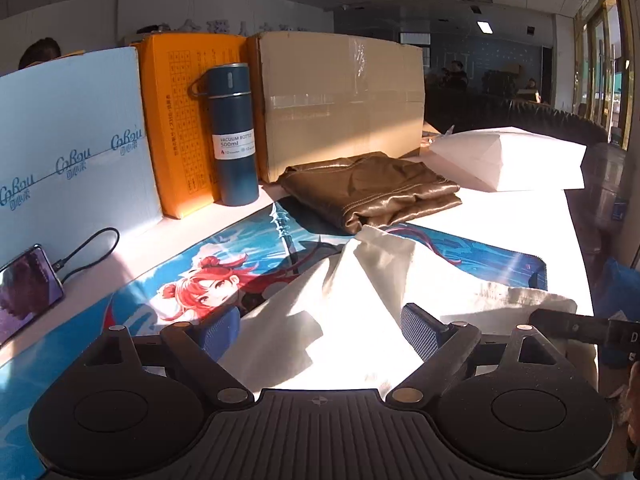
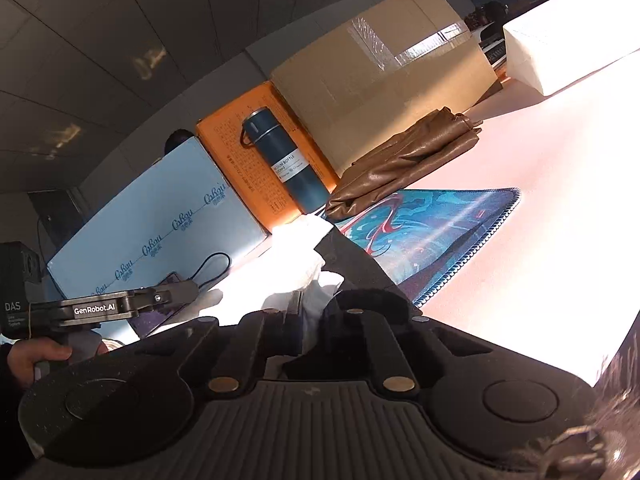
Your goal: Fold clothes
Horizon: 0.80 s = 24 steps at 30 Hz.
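Observation:
A white garment (image 1: 340, 300) lies rumpled on the blue anime desk mat (image 1: 192, 276). My left gripper (image 1: 322, 328) is open, its blue pads either side of the cloth, which runs between them without being pinched. My right gripper (image 2: 314, 312) is shut on a fold of the white garment (image 2: 316, 292) and holds it lifted, tilted over the mat (image 2: 432, 232). The right gripper's side also shows at the right edge of the left wrist view (image 1: 572, 326). A folded brown garment (image 1: 368, 192) lies at the back of the mat; it shows in the right wrist view (image 2: 404, 164) too.
A blue vacuum bottle (image 1: 232, 136), an orange box (image 1: 180, 120), a cardboard box (image 1: 340, 100) and a light blue box (image 1: 68, 152) line the back. A phone (image 1: 24, 284) with cable lies left. A white foam block (image 1: 516, 156) sits at the back right.

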Each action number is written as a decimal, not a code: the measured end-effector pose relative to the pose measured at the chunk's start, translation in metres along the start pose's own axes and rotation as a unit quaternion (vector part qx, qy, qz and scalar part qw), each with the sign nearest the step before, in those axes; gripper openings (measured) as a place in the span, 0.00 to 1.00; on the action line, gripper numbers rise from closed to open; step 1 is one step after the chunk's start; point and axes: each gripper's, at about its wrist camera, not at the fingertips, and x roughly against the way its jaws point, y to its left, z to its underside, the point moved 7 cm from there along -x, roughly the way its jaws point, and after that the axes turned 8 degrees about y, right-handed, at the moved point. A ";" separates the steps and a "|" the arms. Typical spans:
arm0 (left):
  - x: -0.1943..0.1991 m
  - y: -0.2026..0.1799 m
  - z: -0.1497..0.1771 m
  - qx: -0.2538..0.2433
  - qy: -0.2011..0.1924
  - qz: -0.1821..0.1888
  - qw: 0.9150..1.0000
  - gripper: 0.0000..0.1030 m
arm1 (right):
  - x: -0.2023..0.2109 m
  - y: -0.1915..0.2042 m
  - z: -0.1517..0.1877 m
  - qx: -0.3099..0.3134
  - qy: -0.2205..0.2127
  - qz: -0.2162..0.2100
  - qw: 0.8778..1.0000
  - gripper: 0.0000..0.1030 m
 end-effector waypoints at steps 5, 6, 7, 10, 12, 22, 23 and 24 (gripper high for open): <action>0.019 0.010 0.036 0.015 -0.003 -0.004 1.000 0.94 | 0.011 0.000 0.006 0.075 0.032 0.062 0.995 0.08; 0.021 0.010 0.040 0.017 -0.004 -0.001 1.000 0.94 | 0.013 0.002 0.006 0.094 0.034 0.074 0.992 0.09; 0.022 0.010 0.044 0.019 -0.005 0.002 1.000 0.94 | 0.015 0.004 0.005 0.107 0.033 0.083 0.990 0.14; 0.024 0.009 0.049 0.031 -0.014 0.028 0.999 0.94 | 0.019 0.007 -0.003 0.123 0.005 0.122 0.985 0.54; 0.024 0.011 0.050 0.044 -0.018 0.037 0.998 0.96 | 0.016 0.007 -0.009 0.103 -0.005 0.122 0.987 0.59; 0.028 0.028 0.056 0.101 -0.029 0.031 0.994 0.99 | -0.033 0.013 -0.014 0.126 0.055 0.168 0.976 0.76; 0.028 0.028 0.056 0.101 -0.028 0.030 0.994 1.00 | -0.037 0.012 -0.011 0.138 0.067 0.179 0.972 0.76; 0.028 0.028 0.056 0.102 -0.027 0.029 0.994 1.00 | -0.037 0.014 -0.010 0.148 0.064 0.188 0.969 0.76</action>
